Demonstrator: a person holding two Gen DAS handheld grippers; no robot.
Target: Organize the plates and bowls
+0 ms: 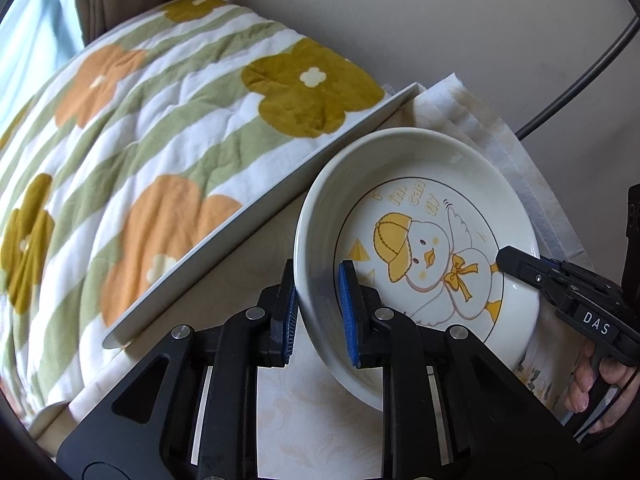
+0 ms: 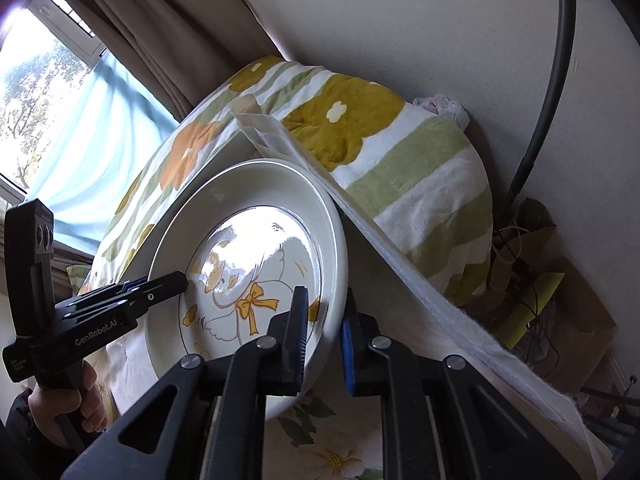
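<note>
A deep white plate (image 1: 420, 184) with a cartoon duck in a yellow cap is over a cream patterned cloth. My left gripper (image 1: 318, 312) is shut on its left rim, one blue pad inside the wall and one outside. Coming in from the right in this view, my right gripper (image 1: 507, 259) clamps the opposite rim. In the right wrist view the plate (image 2: 248, 192) is gripped at its right rim by my right gripper (image 2: 324, 340), shut. My left gripper (image 2: 181, 280) holds the far side, with a hand below it. I cannot tell whether the plate rests on the cloth.
A quilt (image 1: 160, 128) with green stripes and orange and mustard flowers lies close on the left behind a white board edge (image 1: 260, 204). A folded white cloth (image 2: 400, 248) runs along the plate's far side. A black cable (image 2: 560, 60) hangs on the wall; a brown paper bag (image 2: 560, 304) is at right.
</note>
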